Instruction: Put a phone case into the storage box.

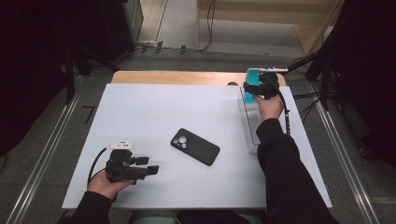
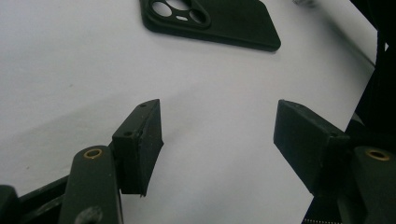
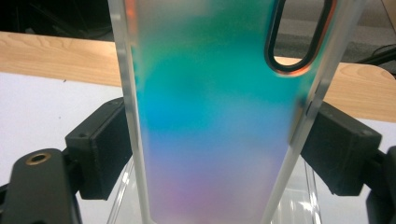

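The right gripper (image 1: 254, 88) is clamped on a translucent teal-to-purple phone case (image 3: 215, 116), its jaws pressing the case's two long edges. It holds the case at the far right of the white table (image 1: 154, 112), over a clear plastic tray (image 1: 250, 126). The left gripper (image 2: 217, 130) hovers at the near left, jaws wide with nothing between them. A black phone (image 1: 194, 146) lies face down mid-table, to the right of that gripper.

- Translucent frosted plastic phone case (image 3: 210, 121), teal fading to violet, smooth with a soft sheen.
- Black matt phone case (image 1: 194, 146), rubbery-looking.
- White smooth matt table sheet (image 1: 154, 112).
- Pale wooden tabletop edge (image 1: 177, 77), visible grain.
- Clear glossy plastic tray (image 1: 250, 128).
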The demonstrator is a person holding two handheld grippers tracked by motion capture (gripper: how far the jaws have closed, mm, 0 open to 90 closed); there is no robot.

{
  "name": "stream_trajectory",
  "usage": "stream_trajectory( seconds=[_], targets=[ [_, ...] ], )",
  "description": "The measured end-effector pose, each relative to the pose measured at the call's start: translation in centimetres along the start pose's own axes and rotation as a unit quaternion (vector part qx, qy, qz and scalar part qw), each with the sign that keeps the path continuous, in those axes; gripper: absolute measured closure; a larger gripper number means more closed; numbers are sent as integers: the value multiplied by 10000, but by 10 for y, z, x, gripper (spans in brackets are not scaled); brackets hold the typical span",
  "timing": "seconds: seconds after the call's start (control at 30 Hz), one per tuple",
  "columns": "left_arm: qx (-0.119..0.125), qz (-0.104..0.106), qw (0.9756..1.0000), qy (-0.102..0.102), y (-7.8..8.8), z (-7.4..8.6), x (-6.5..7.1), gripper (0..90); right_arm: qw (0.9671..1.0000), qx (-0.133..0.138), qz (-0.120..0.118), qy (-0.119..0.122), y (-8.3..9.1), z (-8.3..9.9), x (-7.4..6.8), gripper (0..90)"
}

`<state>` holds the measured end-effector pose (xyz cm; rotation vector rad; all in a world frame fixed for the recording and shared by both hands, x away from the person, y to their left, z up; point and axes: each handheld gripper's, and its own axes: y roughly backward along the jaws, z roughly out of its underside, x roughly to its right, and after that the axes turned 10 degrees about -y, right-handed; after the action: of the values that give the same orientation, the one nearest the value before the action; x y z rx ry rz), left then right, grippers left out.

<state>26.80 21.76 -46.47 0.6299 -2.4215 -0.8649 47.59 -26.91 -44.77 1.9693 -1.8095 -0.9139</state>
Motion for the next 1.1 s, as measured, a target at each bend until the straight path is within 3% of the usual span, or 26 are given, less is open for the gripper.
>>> stream_trajectory(
  seconds=[0.4, 0.63, 0.93, 1.1],
  targets=[
    [-17, 2, 10000, -9, 0, 0, 0, 328, 10000, 67, 18, -62, -8, -1, 1, 138],
    [-21, -1, 10000, -6, -1, 0, 0, 328, 9997, 208, 90, 68, -13, 1, -1, 136],
    [-40, 18, 10000, 14, -1, 0, 0, 328, 9995, 141, 187, 217, -20, 7, -4, 104],
    [-31, 30, 10000, 10, -1, 1, 0, 328, 9998, 135, 119, 97, -20, 6, -3, 92]
  ],
)
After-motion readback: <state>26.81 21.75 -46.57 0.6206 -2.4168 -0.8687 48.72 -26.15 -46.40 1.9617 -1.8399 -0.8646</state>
